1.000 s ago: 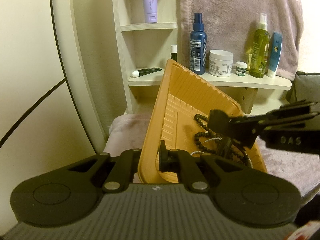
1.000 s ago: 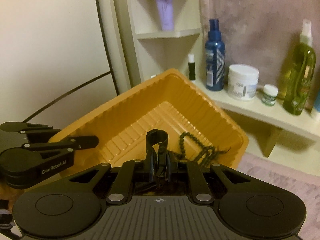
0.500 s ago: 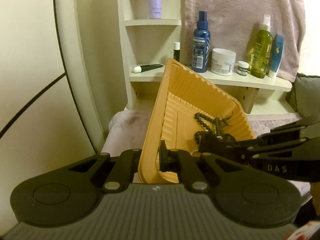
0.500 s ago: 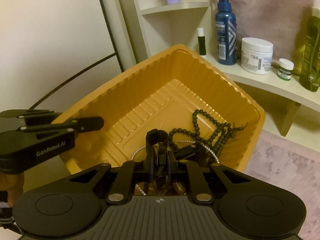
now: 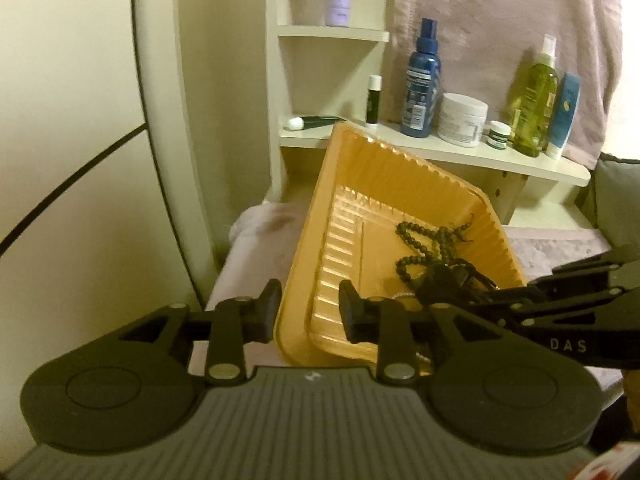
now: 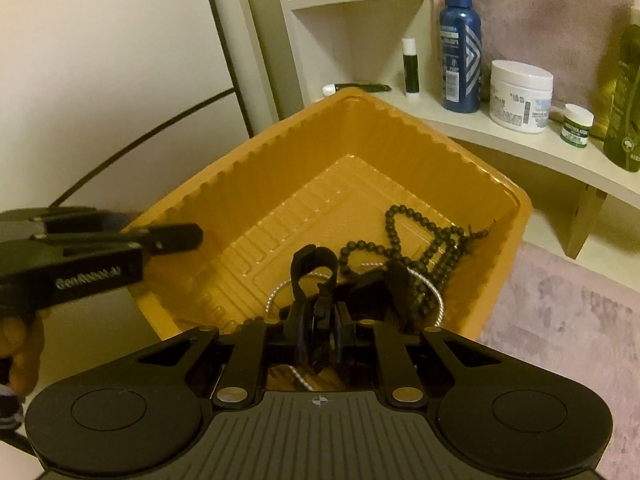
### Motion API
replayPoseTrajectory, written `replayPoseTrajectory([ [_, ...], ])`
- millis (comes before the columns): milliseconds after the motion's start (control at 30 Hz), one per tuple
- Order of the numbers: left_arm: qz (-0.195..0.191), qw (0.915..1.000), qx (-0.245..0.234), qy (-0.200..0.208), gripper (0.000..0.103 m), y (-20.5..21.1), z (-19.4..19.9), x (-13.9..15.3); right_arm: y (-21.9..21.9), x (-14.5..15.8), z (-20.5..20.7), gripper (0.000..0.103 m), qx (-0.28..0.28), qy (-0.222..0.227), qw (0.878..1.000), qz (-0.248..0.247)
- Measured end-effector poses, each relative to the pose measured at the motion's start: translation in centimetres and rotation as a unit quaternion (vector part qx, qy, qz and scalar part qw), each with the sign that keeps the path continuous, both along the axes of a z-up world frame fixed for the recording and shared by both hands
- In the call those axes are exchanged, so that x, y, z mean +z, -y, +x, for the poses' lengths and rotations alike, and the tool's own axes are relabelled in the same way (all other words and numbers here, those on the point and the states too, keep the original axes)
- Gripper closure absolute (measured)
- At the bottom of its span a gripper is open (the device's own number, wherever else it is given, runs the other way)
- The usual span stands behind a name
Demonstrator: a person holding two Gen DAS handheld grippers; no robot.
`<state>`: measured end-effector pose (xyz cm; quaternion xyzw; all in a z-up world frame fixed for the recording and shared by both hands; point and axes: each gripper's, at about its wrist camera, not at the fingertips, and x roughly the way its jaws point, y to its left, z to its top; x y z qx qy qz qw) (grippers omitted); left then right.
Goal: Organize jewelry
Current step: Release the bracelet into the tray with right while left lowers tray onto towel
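An orange plastic tray (image 5: 404, 184) with ribbed walls stands tilted on a pinkish cloth (image 5: 264, 228), in front of a cream shelf (image 5: 520, 158). In the tray's lower corner lies a string of dark beads (image 6: 416, 236), tangled with a thin silver chain (image 6: 434, 292). The left gripper (image 5: 309, 306) straddles the tray's near wall, 1 finger outside and 1 inside; its fingers have just been opening and now stand apart from the wall on both sides, no longer pinching it. The right gripper (image 6: 316, 276) reaches into the tray from the right, its tips down among the jewelry. Its fingers are nearly pressed together, but the dark clutter around the tips hides whether they pinch the chain or the beads, so I cannot tell. On the shelf behind stand a blue spray bottle (image 5: 422, 80), a white jar (image 5: 462, 120), a small green-labelled jar (image 5: 499, 135), a green bottle (image 5: 534, 100) and a blue tube (image 5: 564, 114). A small dark stick with a white cap (image 5: 373, 100) stands further left.
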<state>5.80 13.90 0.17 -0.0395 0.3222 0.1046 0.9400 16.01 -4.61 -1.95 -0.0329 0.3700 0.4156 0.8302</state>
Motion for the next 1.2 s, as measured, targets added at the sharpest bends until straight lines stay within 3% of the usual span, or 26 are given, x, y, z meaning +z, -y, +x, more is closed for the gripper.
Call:
replayPoseTrajectory([
  [433, -0.004, 0.9998, 0.014, 0.009, 0.076, -1.4, -1.5, 0.2, 0.0, 1.0, -0.6, 0.088, -0.005, 0.017, 1.0, 0.01],
  [500, -0.003, 0.9998, 0.014, 0.011, 0.075, -1.4, -1.7, 0.3, 0.5, 1.2, -0.8, 0.076, -0.014, 0.018, 1.0, 0.012],
  [567, -0.002, 0.9998, 0.013, 0.013, 0.074, -1.4, -2.0, 0.5, 1.3, 1.4, -0.9, 0.042, -0.028, 0.016, 0.999, 0.019],
  [667, 0.0, 0.9998, 0.013, 0.014, 0.071, -1.2, -2.3, 0.7, 2.9, 1.6, -0.8, 0.035, -0.052, 0.005, 0.998, 0.035],
  [800, 0.003, 0.9999, 0.007, 0.015, 0.055, -0.7, -2.8, 1.0, 5.2, 1.8, -0.9, 0.029, -0.089, -0.012, 0.995, 0.046],
  [1033, -0.011, 0.9997, -0.007, 0.023, 0.011, 0.4, -3.7, 1.5, 9.5, 2.0, -1.9, 0.019, -0.155, -0.051, 0.985, 0.053],
  [1200, -0.027, 0.9992, -0.015, 0.027, 0.001, 1.4, -4.4, 2.2, 12.3, 2.2, -3.2, 0.018, -0.203, -0.078, 0.974, 0.056],
])
